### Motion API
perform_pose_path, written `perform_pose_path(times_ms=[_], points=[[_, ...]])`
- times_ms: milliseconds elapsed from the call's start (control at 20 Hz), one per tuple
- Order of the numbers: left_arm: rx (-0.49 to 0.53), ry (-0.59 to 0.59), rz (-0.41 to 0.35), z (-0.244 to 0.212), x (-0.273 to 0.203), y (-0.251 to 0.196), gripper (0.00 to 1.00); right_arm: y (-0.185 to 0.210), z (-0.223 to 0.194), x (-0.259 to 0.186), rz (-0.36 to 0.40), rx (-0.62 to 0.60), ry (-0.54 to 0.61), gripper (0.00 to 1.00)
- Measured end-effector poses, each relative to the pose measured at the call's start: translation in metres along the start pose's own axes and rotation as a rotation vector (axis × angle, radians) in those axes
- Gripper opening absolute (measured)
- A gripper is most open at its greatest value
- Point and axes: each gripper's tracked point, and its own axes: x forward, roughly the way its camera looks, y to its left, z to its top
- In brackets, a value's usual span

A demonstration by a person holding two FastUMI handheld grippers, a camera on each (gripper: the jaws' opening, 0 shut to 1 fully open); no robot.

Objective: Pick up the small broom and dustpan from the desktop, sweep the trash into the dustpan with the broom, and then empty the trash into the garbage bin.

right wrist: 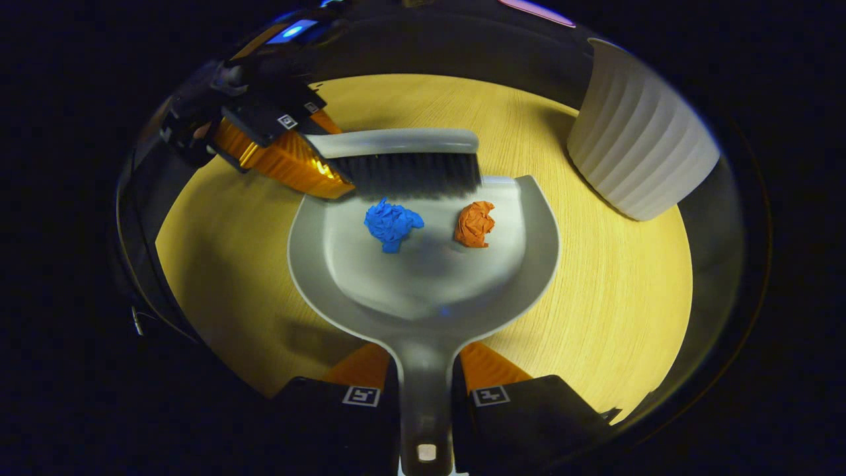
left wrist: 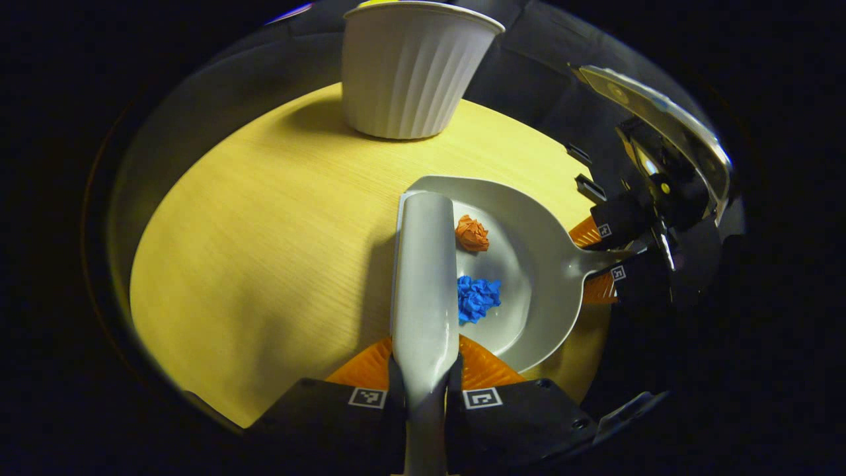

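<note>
My left gripper [left wrist: 423,370] is shut on the handle of the grey broom [left wrist: 423,277], whose head lies along the mouth of the grey dustpan [left wrist: 529,264]. In the right gripper view the broom [right wrist: 403,142] shows its dark bristles [right wrist: 413,175] at the pan's front lip. My right gripper [right wrist: 425,377] is shut on the dustpan [right wrist: 423,277] handle. A blue paper ball [right wrist: 391,225] and an orange paper ball [right wrist: 474,223] lie inside the pan, just behind the bristles. Seen from the left, the blue ball [left wrist: 477,299] and orange ball [left wrist: 472,233] rest beside the broom. The right gripper [left wrist: 611,254] holds the handle there.
A white ribbed bin [left wrist: 410,69] stands at the far side of the round wooden table [left wrist: 264,251]. From the right it is the white bin [right wrist: 638,158] at the upper right, close to the table [right wrist: 615,317] edge. Bare wood lies left of the broom.
</note>
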Motion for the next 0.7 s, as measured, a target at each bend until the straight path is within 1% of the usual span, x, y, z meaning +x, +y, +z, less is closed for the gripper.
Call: perform_pose_path(times_ms=[50, 100, 150, 200, 250, 300, 350, 400, 450, 500, 550, 600, 700], points=[[-0.046, -0.025, 0.021, -0.003, -0.007, -0.003, 0.28, 0.0, 0.002, 0.0, -0.007, 0.01, -0.007, 0.31], [-0.088, -0.063, 0.057, -0.006, -0.015, -0.001, 0.28, 0.001, 0.002, 0.002, -0.014, 0.015, -0.01, 0.39], [-0.133, -0.105, 0.09, -0.007, -0.026, -0.001, 0.28, 0.001, 0.003, 0.002, -0.023, 0.021, -0.013, 0.35], [-0.185, -0.145, 0.12, -0.01, -0.04, -0.002, 0.29, 0.001, 0.002, 0.0, -0.029, 0.024, -0.014, 0.35], [-0.243, -0.174, 0.15, -0.016, -0.054, -0.002, 0.28, 0.002, 0.004, -0.002, -0.033, 0.033, -0.018, 0.35], [-0.298, -0.197, 0.18, -0.027, -0.065, -0.001, 0.28, 0.003, 0.004, -0.002, -0.035, 0.043, -0.026, 0.35], [-0.347, -0.221, 0.216, -0.039, -0.079, 0.0, 0.28, 0.003, 0.004, -0.001, -0.039, 0.05, -0.033, 0.31], [-0.388, -0.241, 0.247, -0.053, -0.093, 0.003, 0.28, 0.003, 0.004, 0.002, -0.047, 0.052, -0.041, 0.31], [-0.423, -0.255, 0.278, -0.069, -0.104, 0.007, 0.28, 0.002, 0.004, 0.002, -0.055, 0.052, -0.048, 0.35], [-0.454, -0.262, 0.307, -0.089, -0.108, 0.012, 0.28, 0.003, 0.004, 0.005, -0.061, 0.057, -0.057, 0.35], [-0.483, -0.265, 0.33, -0.11, -0.108, 0.016, 0.29, 0.003, 0.005, 0.006, -0.064, 0.064, -0.066, 0.35], [-0.511, -0.268, 0.35, -0.13, -0.101, 0.02, 0.26, 0.004, 0.005, 0.008, -0.069, 0.071, -0.073, 0.35], [-0.561, -0.276, 0.375, -0.177, -0.097, 0.03, 0.26, 0.005, 0.006, 0.008, -0.084, 0.085, -0.087, 0.35]])
